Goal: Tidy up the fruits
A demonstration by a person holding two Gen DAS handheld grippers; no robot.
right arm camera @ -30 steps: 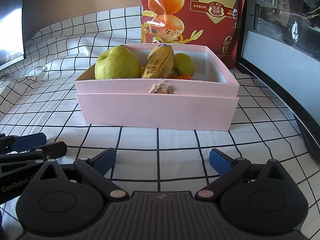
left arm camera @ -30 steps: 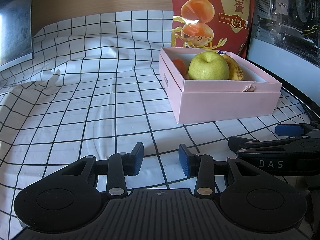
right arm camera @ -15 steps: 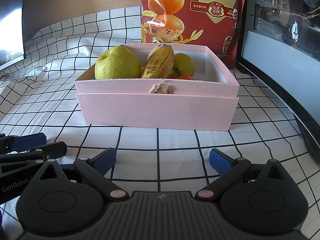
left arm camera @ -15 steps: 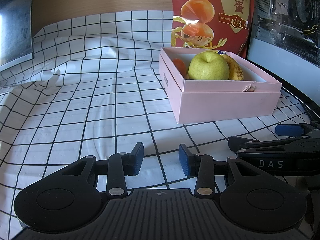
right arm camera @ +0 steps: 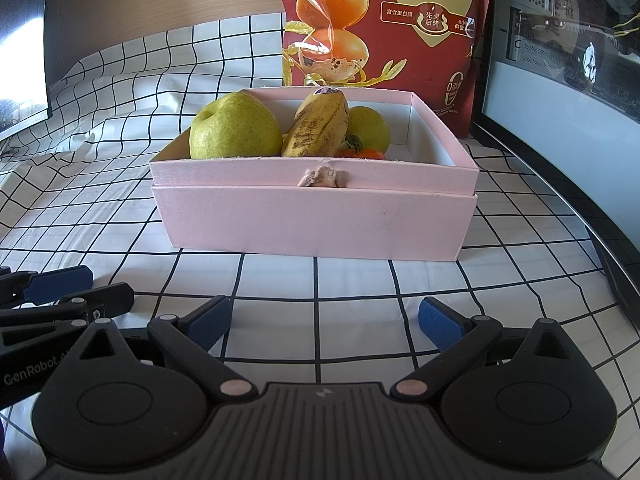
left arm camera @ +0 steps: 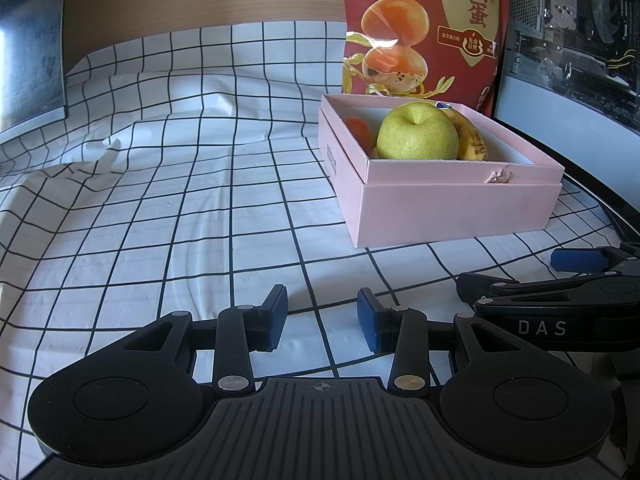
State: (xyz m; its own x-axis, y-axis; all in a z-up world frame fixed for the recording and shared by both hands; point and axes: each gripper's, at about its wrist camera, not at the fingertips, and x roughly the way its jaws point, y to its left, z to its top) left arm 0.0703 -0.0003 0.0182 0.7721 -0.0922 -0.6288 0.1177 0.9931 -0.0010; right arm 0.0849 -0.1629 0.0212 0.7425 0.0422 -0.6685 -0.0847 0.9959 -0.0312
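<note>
Your left claw (left arm camera: 322, 317) sits low over the checked tablecloth (left arm camera: 160, 200), fingers parted with nothing between them. Your right claw (right arm camera: 325, 320) rests just beside it, spread wider and equally empty. Bare cloth lies ahead of both, up to the pink box (right arm camera: 316, 224). Inside it sit a green pear (right arm camera: 234, 128), a spotted banana (right arm camera: 318, 128), a second pear (right arm camera: 370, 128) and an orange persimmon (right arm camera: 360, 153). A red snack bag (right arm camera: 384, 32) stands just behind the box.

left hand-held gripper (left arm camera: 322, 318): matte black, blue pads, silver rivets | right hand-held gripper (right arm camera: 324, 322): same, "DAS" lettering
</note>
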